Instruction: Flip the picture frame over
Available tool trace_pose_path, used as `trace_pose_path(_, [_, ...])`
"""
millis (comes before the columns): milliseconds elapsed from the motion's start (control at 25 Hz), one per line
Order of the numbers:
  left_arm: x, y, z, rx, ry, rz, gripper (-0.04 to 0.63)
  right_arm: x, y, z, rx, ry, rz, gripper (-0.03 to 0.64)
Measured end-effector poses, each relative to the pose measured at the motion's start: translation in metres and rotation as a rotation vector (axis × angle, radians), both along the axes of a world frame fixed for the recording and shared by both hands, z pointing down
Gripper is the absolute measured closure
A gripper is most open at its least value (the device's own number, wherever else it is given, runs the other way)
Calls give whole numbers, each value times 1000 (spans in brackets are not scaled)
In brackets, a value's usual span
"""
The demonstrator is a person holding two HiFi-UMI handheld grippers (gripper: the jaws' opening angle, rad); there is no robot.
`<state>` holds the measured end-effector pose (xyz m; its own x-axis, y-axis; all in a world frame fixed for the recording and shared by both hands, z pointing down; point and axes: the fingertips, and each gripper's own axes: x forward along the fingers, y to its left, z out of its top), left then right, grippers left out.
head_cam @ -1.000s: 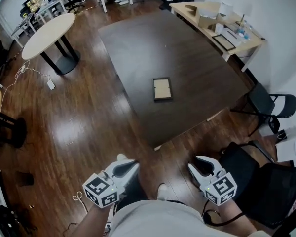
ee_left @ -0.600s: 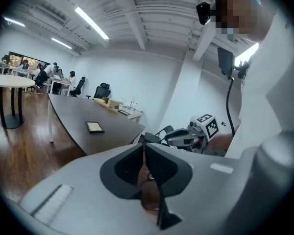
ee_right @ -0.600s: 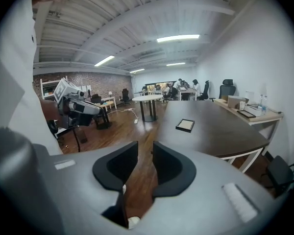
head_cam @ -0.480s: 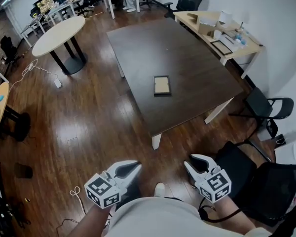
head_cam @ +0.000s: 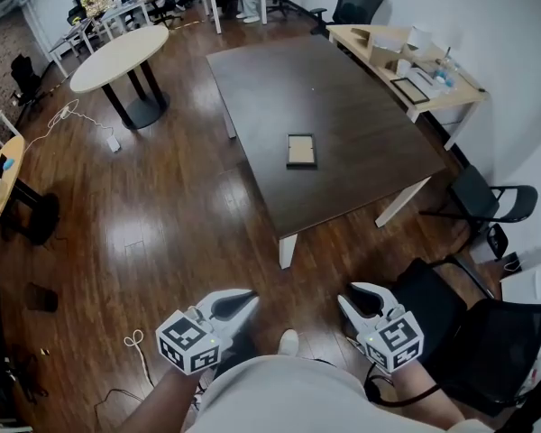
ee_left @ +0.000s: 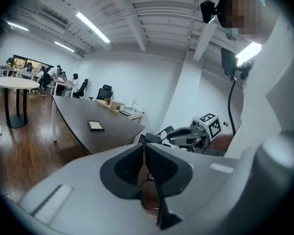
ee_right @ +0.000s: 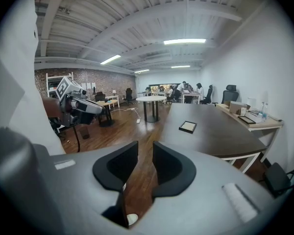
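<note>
The picture frame (head_cam: 300, 151) lies flat on the dark table (head_cam: 343, 97), its tan panel up inside a black border. It also shows small in the left gripper view, as the frame (ee_left: 95, 125), and in the right gripper view, as the frame (ee_right: 187, 127). Both grippers hover over the wood floor, well short of the table. My left gripper (head_cam: 247, 299) is shut with nothing in it, its pads (ee_left: 131, 164) almost touching. My right gripper (head_cam: 349, 298) stands slightly open, with only floor showing between its pads (ee_right: 167, 166).
A round white table (head_cam: 117, 57) stands at the far left. A light desk (head_cam: 406, 48) with small items lines the right wall. Black chairs (head_cam: 487, 197) stand right of the table, one chair (head_cam: 451, 332) close beside my right gripper. A white cable (head_cam: 131, 341) lies on the floor.
The table and the frame now look smaller and farther off, and the table's white legs have come into view. Both grippers stay low in the picture with their jaws unchanged.
</note>
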<state>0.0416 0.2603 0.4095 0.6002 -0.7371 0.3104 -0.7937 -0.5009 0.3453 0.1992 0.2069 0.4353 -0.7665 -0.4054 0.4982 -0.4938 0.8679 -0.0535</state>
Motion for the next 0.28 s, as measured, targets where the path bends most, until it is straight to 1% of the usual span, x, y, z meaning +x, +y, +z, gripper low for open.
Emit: trace_pose_path(280, [11, 3, -1, 6, 3, 15, 578, 8, 9, -1, 9, 7, 3, 520])
